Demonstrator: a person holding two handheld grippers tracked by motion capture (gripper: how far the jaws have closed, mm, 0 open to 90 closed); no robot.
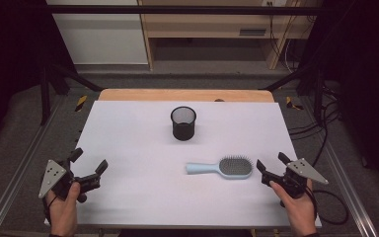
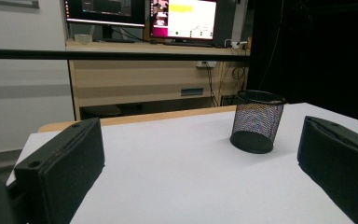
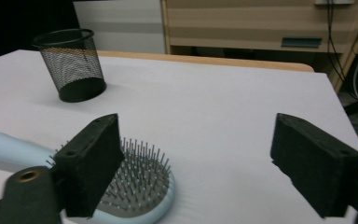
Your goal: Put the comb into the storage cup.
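Note:
A light blue hairbrush point(image 1: 222, 167) lies bristles up on the white table top point(image 1: 143, 148), handle toward the left. A black mesh cup point(image 1: 183, 123) stands upright farther back, near the middle. My right gripper point(image 1: 272, 164) is open just right of the brush head; in the right gripper view its left jaw stands in front of the brush point(image 3: 142, 186), and the cup point(image 3: 72, 65) is at the upper left. My left gripper point(image 1: 89, 160) is open at the table's left front edge with nothing between its jaws. The left gripper view has the cup point(image 2: 256, 121) ahead on the right.
The table's wooden far edge point(image 1: 185, 95) shows beyond the white top. Behind it stand a wooden desk point(image 2: 158, 74) with monitors point(image 2: 182, 18) and a white cabinet point(image 1: 101, 34). Cables point(image 1: 321, 123) trail on the floor at the right.

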